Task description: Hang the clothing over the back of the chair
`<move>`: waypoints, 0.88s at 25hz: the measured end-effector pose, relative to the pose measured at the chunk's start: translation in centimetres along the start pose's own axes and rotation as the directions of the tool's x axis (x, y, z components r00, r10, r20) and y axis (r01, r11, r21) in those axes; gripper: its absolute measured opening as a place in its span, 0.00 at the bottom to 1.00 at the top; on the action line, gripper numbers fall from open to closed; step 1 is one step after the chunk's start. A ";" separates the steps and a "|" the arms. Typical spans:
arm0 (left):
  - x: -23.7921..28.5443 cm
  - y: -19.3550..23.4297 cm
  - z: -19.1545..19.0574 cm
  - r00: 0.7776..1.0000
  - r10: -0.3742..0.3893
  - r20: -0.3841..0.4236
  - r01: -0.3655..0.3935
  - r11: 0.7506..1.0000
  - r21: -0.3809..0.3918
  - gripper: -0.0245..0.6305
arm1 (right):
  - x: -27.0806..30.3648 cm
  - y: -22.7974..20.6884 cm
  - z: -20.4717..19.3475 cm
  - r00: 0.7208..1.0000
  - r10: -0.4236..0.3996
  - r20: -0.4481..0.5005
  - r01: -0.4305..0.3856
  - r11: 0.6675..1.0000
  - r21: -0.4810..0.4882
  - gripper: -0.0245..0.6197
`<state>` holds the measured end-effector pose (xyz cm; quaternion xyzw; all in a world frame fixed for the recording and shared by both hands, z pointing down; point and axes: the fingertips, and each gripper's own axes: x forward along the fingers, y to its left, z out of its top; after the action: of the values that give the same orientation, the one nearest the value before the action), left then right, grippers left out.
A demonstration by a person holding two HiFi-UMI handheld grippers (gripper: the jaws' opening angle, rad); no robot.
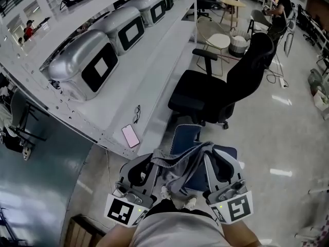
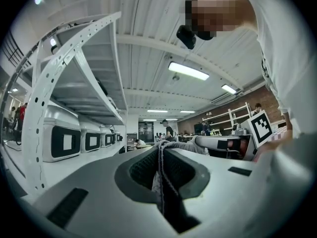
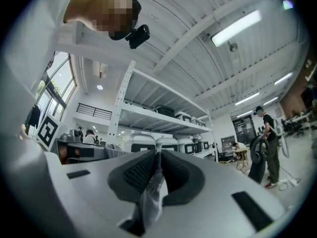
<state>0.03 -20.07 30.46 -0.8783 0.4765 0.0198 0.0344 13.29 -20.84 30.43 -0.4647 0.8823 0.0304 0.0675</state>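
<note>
above the blue chair back (image 1: pixel 187 133), left gripper (image 1: pixel 153 161) and right gripper (image 1: pixel 209 157) each pinch the grey clothing (image 1: pixel 180 161); lowering it over comes next.

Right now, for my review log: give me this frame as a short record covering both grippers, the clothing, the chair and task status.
left gripper: fingers shut on the grey garment
right gripper: fingers shut on the same garment
grey garment: held up between both grippers
black office chair: ahead of the person, backrest bare
white bench: pink phone, glasses
task status: garment not yet hung
</note>
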 end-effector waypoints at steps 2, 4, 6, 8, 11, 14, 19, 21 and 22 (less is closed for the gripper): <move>0.5 0.7 0.4 1.000 -0.009 0.002 0.009 1.000 -0.005 0.09 | 0.5 -0.5 0.2 1.000 -0.012 0.001 0.012 1.000 -0.012 0.11; 1.3 1.5 0.0 1.000 -0.016 -0.006 0.017 1.000 0.009 0.09 | 1.1 -0.9 -0.2 1.000 -0.029 -0.011 0.028 0.999 -0.027 0.11; 2.1 2.5 -1.4 1.000 -0.012 -0.023 0.012 1.000 0.018 0.09 | 2.0 -1.1 -1.5 0.998 -0.045 -0.038 0.044 0.998 -0.048 0.11; 3.2 3.6 -3.5 0.999 0.001 -0.042 -0.001 1.000 -0.001 0.09 | 3.1 -1.5 -3.2 0.995 -0.060 -0.076 0.055 0.996 -0.067 0.11; 4.9 5.1 -6.6 0.998 0.011 -0.063 -0.012 1.000 -0.022 0.09 | 5.1 -2.3 -6.0 0.988 -0.084 -0.132 0.072 0.993 -0.098 0.11; 6.3 6.1 -9.4 0.995 -0.010 -0.096 0.009 1.000 -0.009 0.09 | 6.8 -3.4 -9.0 0.976 -0.111 -0.186 0.092 0.990 -0.110 0.11; 8.1 7.6 -13.9 0.984 -0.035 -0.173 0.032 0.999 -0.022 0.09 | 8.3 -4.7 -12.8 0.955 -0.154 -0.254 0.121 0.983 -0.141 0.11; 8.6 8.1 -15.7 0.978 -0.045 -0.204 0.037 0.998 -0.043 0.09 | 8.7 -5.1 -14.6 0.942 -0.167 -0.291 0.127 0.980 -0.151 0.11; 8.8 8.3 -16.6 0.974 -0.051 -0.219 0.040 0.998 -0.056 0.09 | 8.8 -5.3 -15.5 0.934 -0.174 -0.311 0.132 0.979 -0.153 0.11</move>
<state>-2.08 -33.22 46.11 -0.8864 0.4564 -0.0664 -0.0405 11.33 -32.86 44.54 -0.5341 0.8387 0.0057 -0.1058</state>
